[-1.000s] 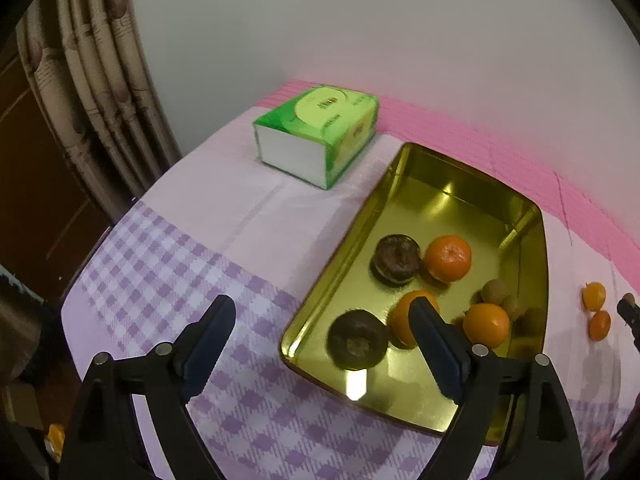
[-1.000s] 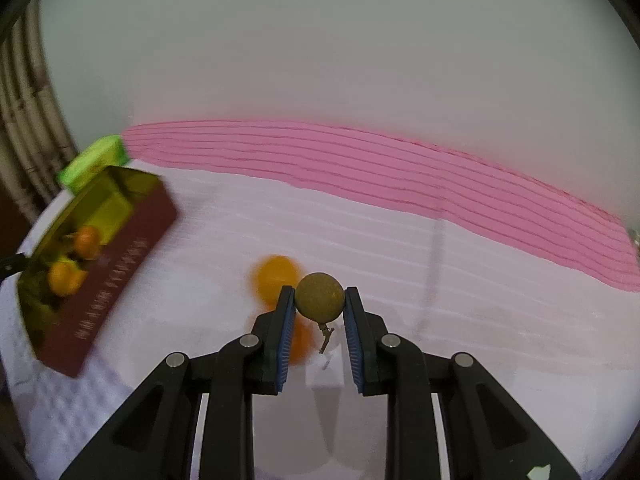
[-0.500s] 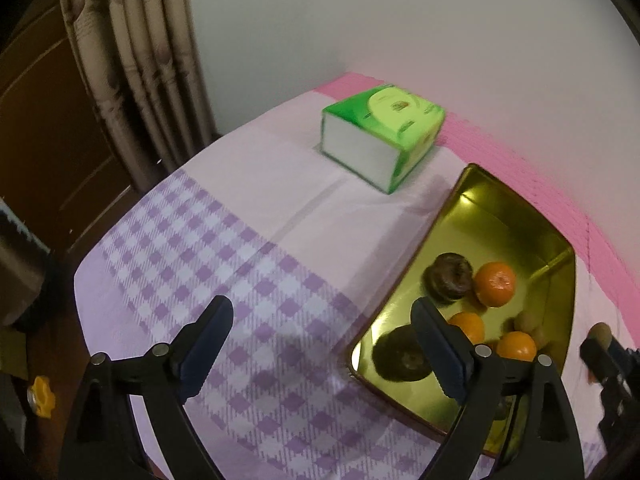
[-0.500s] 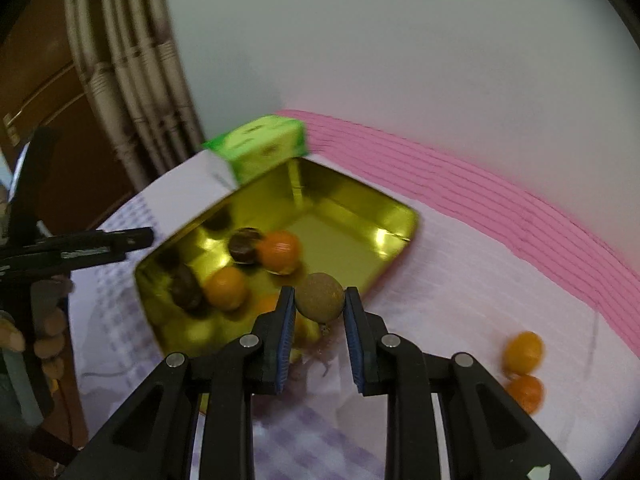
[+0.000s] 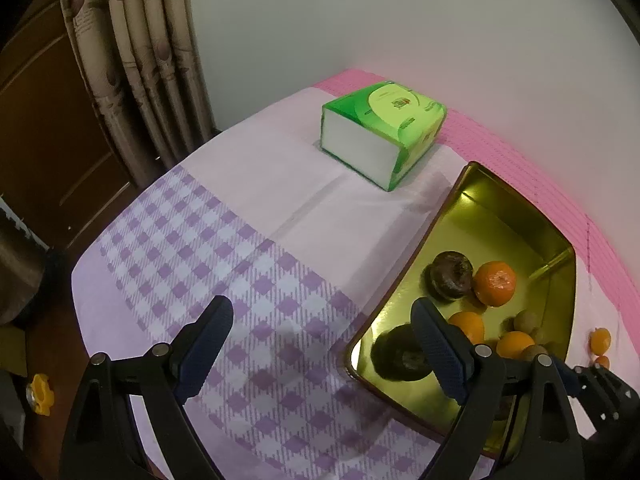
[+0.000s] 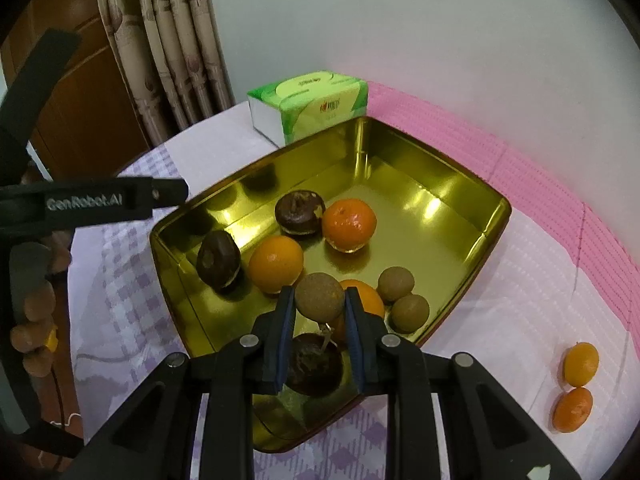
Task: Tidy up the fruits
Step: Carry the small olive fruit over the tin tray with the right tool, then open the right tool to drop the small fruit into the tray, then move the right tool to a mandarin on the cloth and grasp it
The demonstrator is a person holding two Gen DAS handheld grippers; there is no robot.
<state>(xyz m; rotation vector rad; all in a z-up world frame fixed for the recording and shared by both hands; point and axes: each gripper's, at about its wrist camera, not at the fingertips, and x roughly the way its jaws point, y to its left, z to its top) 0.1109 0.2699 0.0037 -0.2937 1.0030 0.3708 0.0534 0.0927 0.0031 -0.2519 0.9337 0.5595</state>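
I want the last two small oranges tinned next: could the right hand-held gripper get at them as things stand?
Probably not yet: the right hand-held gripper is shut on a brown longan over the gold tin. The two small oranges lie bare on the cloth, nothing around them.

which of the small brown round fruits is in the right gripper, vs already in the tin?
The longan pinched between the right gripper pads, stem hanging below it. The other two longans lie loose, side by side, on the gold tin floor.
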